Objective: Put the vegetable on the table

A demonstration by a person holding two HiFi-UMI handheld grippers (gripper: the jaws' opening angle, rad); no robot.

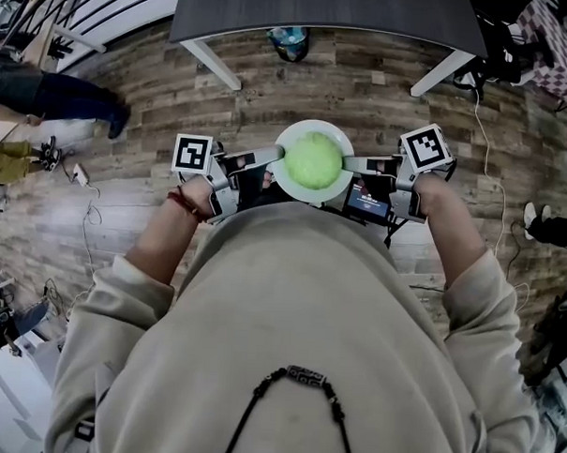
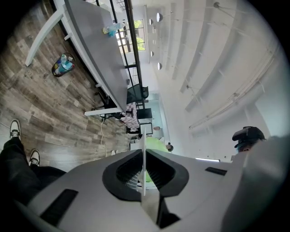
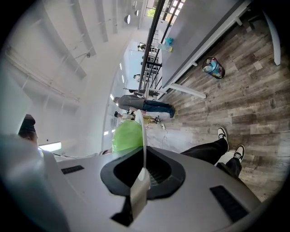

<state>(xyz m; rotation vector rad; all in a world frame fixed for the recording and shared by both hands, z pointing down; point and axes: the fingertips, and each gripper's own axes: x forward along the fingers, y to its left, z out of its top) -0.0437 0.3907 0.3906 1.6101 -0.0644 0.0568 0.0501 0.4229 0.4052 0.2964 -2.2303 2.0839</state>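
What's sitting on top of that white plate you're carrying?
A round, pale green vegetable sits on the plate, covering its middle. Only the white rim shows around it; anything lying beneath the vegetable cannot be seen.

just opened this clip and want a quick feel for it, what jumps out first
A round green vegetable on a white plate sits at the centre of the head view, just in front of the person's chest. The left gripper and right gripper each pinch the plate's rim from opposite sides, holding it above the wooden floor. A dark table stands ahead, at the top of that view.
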